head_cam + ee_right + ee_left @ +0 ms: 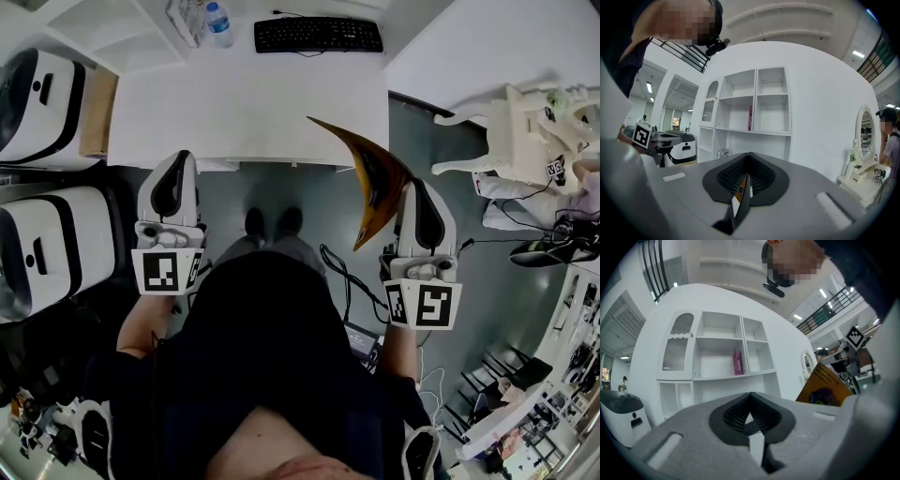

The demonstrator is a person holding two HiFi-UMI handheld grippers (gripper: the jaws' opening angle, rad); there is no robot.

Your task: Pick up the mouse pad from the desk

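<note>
Right gripper [410,187] is clamped on the mouse pad [377,178]. In the right gripper view the jaws of the right gripper [747,176] are pressed together, with a thin orange-and-white edge of the mouse pad [737,192] pinched between the ribbed pads.

The pad is off the desk [244,103], in the air to the right of the desk's front right corner. It's orange-yellow with a dark print, bowed into a curve and standing roughly on edge. It rises from the jaw tips, and its far corner overlaps the desk edge in the head view. It looks gripped near a lower corner, but I can't tell for sure from this angle.

Left gripper [178,164] is on the person's left, just in front of the desk's front edge and well apart from the pad. In its own view the left gripper [750,418] has its jaws closed tip to tip with nothing between them. The mouse pad [825,387] shows off to the right there.

A black keyboard [318,35] and a water bottle [217,23] sit at the far side of the desk. The person's shoes [272,222] show on the grey floor below the desk edge. A white shelf unit [722,352] with a pink book [737,363] stands behind.
</note>
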